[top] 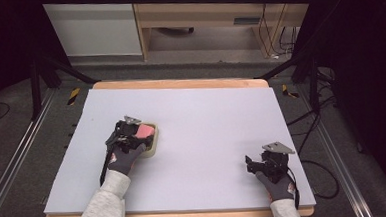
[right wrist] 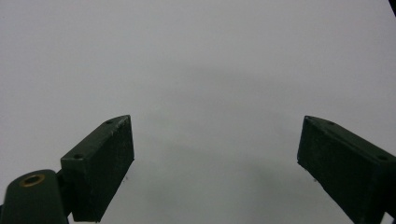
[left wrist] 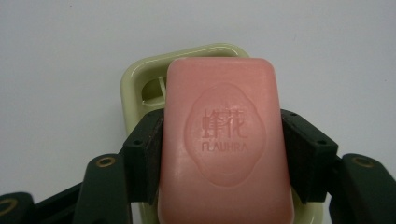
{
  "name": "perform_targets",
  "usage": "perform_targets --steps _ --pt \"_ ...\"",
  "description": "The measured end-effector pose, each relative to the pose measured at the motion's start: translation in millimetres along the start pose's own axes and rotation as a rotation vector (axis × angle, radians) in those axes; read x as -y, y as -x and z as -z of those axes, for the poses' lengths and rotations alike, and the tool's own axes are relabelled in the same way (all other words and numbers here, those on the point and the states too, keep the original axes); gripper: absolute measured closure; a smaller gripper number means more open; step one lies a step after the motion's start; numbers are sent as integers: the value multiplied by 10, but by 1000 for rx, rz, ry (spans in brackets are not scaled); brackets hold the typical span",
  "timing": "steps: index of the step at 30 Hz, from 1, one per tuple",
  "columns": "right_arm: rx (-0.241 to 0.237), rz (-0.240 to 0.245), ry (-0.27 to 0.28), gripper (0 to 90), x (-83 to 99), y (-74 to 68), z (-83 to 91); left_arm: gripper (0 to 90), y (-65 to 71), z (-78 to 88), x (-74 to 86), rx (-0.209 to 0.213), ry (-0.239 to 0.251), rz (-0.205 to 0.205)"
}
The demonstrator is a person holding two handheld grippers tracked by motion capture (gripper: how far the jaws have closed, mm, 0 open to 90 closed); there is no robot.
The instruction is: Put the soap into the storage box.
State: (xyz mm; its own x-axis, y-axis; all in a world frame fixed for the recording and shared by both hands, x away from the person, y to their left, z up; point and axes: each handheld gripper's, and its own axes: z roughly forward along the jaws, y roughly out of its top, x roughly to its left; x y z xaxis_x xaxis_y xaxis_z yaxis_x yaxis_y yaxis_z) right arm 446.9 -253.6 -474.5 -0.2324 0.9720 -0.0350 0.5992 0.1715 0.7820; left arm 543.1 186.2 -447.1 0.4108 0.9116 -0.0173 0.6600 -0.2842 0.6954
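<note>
The table (top: pixel 197 133) carries a pale grey surface with a wooden edge exposed at the 12 o'clock and 6 o'clock sides.

Left gripper (top: pixel 132 134): located at about 9 o'clock from the table centre, held by a gloved left hand (top: pixel 125 159). In the left gripper view, the two black jaws are closed against the long sides of a pink soap bar (left wrist: pixel 224 140), one jaw on each side, both in contact. The bar bears an embossed oval with characters and Latin lettering.

Soap dish (left wrist: pixel 140 79): pale yellow-green, rounded rectangular, positioned directly beneath and behind the bar. Its rim is exposed at the bar's 10 to 12 o'clock side. Whether the bar touches the dish cannot be determined.

Right gripper (top: pixel 264 164): located at about 4 o'clock from the table centre, well apart from the dish, held by a gloved right hand (top: pixel 280 184). In the right gripper view, its jaws are spread wide over bare surface, holding nothing.
</note>
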Motion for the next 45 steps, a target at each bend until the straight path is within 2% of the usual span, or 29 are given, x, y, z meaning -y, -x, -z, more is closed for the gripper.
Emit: perform_targets --steps 19,23,29,36,45 --pt "1 2 -3 105 0 -3 -1 371 -6 -46 26 -4 -8 19" --pt "0 3 -2 104 0 -5 2 369 -18 -42 27 8 -6 24" --pt "2 2 -2 101 -1 -7 4 343 -35 51 -5 28 46 43" --pt "9 -7 4 97 2 5 19 310 12 211 -40 43 83 -3" --pt "15 -14 14 87 3 29 39 285 -18 419 29 63 130 -7"
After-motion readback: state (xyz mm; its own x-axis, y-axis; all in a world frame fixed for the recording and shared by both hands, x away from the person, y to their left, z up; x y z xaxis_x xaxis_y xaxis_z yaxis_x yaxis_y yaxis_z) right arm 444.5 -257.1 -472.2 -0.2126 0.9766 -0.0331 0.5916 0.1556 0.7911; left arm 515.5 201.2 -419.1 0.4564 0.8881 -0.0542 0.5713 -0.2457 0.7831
